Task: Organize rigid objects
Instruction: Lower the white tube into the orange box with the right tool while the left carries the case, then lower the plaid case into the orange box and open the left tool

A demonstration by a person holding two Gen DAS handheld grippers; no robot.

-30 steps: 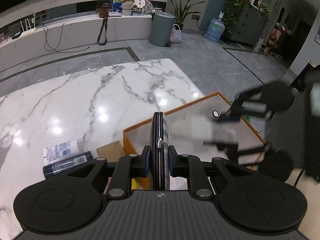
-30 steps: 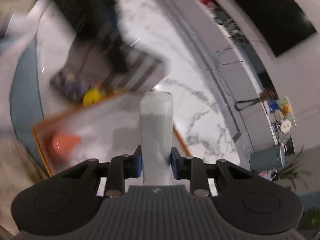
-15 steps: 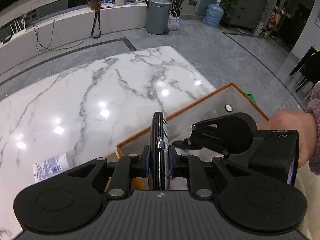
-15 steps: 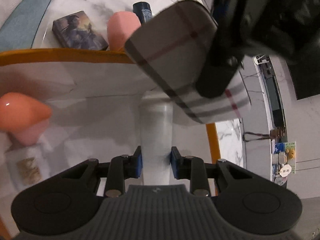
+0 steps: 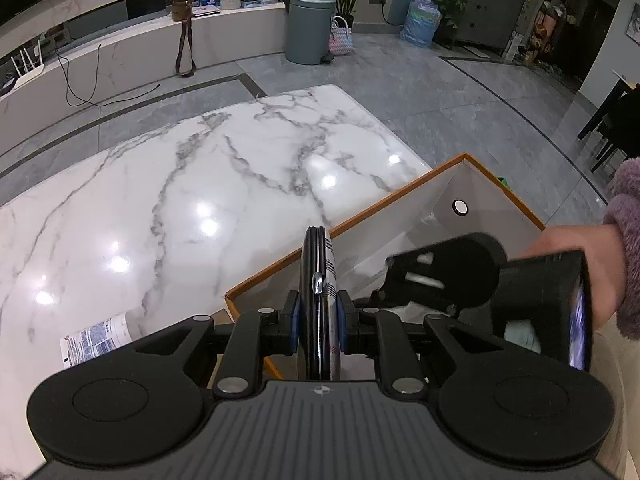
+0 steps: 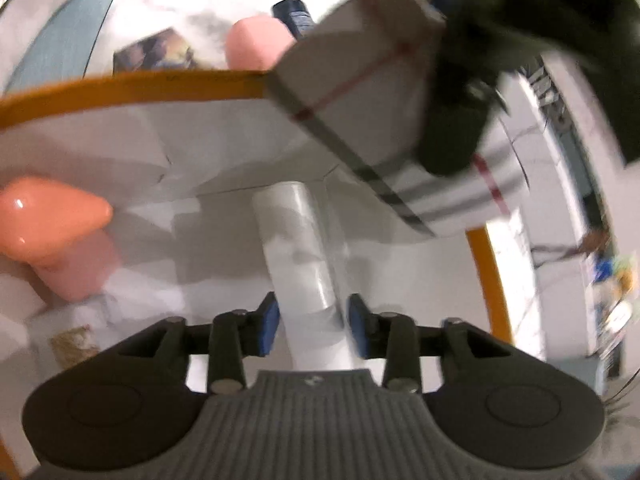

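Note:
My left gripper (image 5: 318,314) is shut on a flat plaid case (image 5: 320,280), held on edge over the near corner of the orange-rimmed white box (image 5: 400,192). The case also shows in the right wrist view (image 6: 360,92), above the box rim (image 6: 140,84). My right gripper (image 6: 312,318) is inside the box with its pads apart; a white tube (image 6: 300,248) lies tilted between them, with gaps on both sides. In the left wrist view the right gripper's black body (image 5: 452,276) sits low in the box.
A peach mushroom-shaped object (image 6: 52,224) and a small white packet (image 6: 76,344) lie in the box. Outside it on the marble table (image 5: 200,168) are a pink object (image 6: 256,44), a dark bottle (image 6: 294,14), a picture box (image 6: 156,54) and a labelled bottle (image 5: 100,338).
My right gripper's pads have opened off the white tube, which now lies tilted in the box. The left gripper still holds the plaid case over the box corner.

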